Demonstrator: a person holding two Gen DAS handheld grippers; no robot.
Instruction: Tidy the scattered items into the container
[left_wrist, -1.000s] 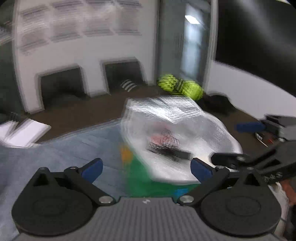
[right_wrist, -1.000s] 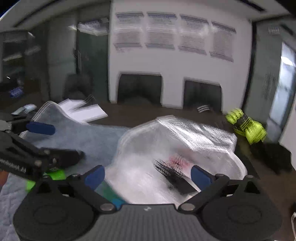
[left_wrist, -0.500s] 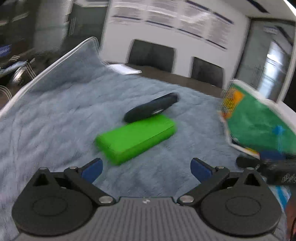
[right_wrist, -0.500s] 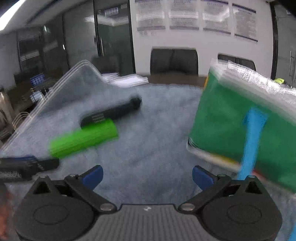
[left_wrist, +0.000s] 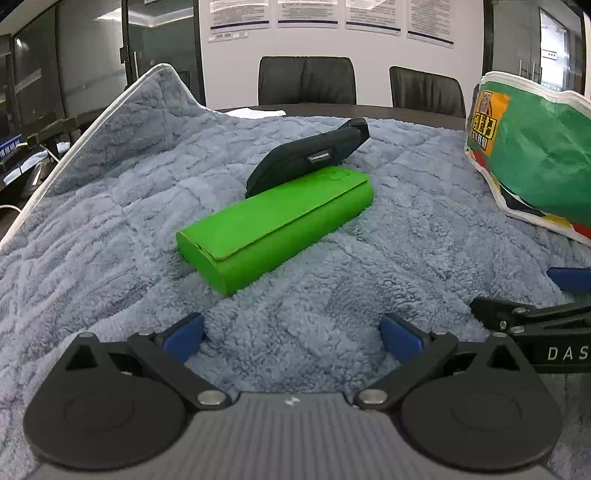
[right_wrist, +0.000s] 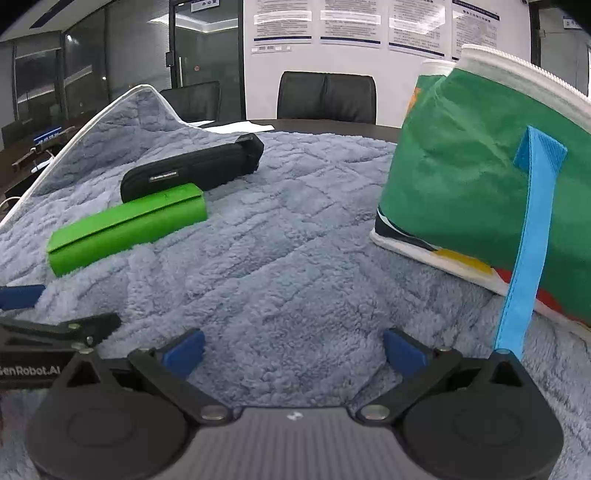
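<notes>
A green case (left_wrist: 273, 225) lies on the blue-grey blanket (left_wrist: 110, 229), with a black pouch (left_wrist: 310, 158) leaning on its far end. Both also show in the right wrist view, the green case (right_wrist: 125, 229) and the black pouch (right_wrist: 192, 170) at left. The green bag (left_wrist: 535, 155) with a blue strap (right_wrist: 528, 240) stands at right. My left gripper (left_wrist: 291, 336) is open and empty, low over the blanket just short of the green case. My right gripper (right_wrist: 291, 350) is open and empty, left of the bag (right_wrist: 480, 177).
The blanket's white-edged corner (left_wrist: 162, 70) stands up at back left. Black chairs (left_wrist: 306, 85) stand behind a dark table (left_wrist: 332, 109) with papers on it (right_wrist: 236, 127). Each gripper's fingers show at the edge of the other's view.
Both grippers have swung down and left from over the bag's open top to low over the blanket. The green case and black pouch came into view. Both stay open.
</notes>
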